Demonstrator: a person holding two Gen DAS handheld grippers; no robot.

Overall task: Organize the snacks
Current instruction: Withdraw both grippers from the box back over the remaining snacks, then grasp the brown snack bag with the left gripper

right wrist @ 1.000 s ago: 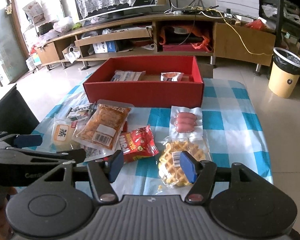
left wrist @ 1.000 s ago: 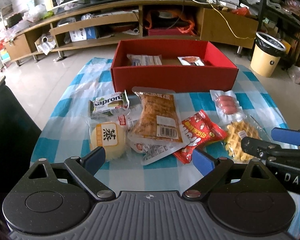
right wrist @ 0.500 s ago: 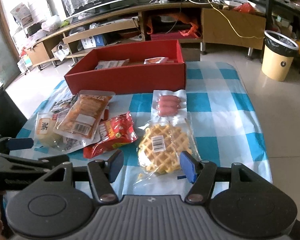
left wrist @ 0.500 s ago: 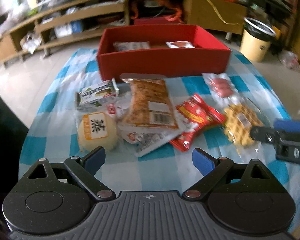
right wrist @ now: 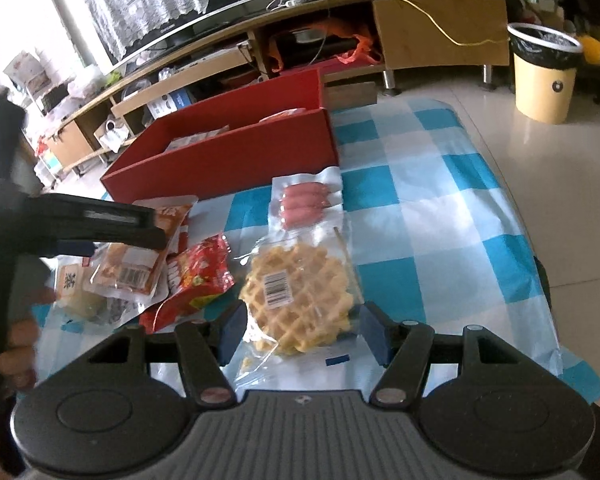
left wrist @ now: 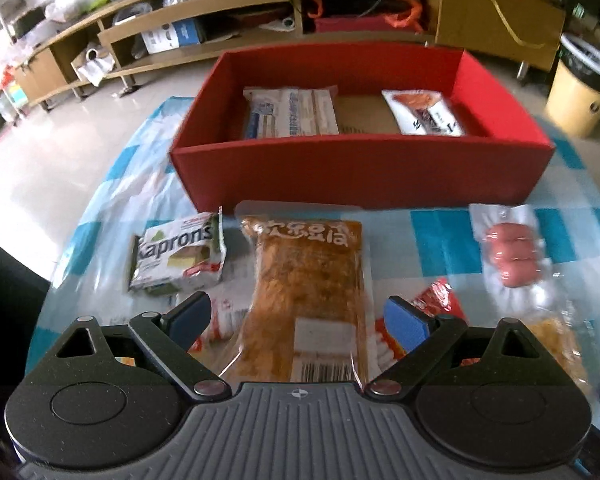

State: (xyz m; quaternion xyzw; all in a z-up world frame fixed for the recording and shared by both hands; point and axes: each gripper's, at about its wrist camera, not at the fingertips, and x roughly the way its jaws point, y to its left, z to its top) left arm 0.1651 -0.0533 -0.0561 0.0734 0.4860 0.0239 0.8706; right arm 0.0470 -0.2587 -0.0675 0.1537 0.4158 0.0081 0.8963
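Observation:
My left gripper (left wrist: 298,322) is open, its fingers on either side of a long orange-brown snack pack (left wrist: 306,288) lying on the checked cloth. A Kaprons wafer pack (left wrist: 178,256), a red snack bag (left wrist: 436,308) and a sausage pack (left wrist: 510,256) lie around it. The red box (left wrist: 360,176) behind holds two packs. My right gripper (right wrist: 304,330) is open just above the near edge of a bagged waffle (right wrist: 298,296). The sausage pack (right wrist: 304,204), red bag (right wrist: 196,280) and red box (right wrist: 228,164) also show there. The left gripper (right wrist: 112,226) shows at the left.
The table has a blue-and-white checked cloth (right wrist: 440,208). A yellow bin (right wrist: 546,72) stands on the floor at the right. A long wooden TV stand (left wrist: 220,32) runs along the back. A yellow steamed-cake pack (right wrist: 76,284) lies at the left.
My left gripper moved forward and down over the orange-brown pack. My right gripper moved closer to the waffle, turning right.

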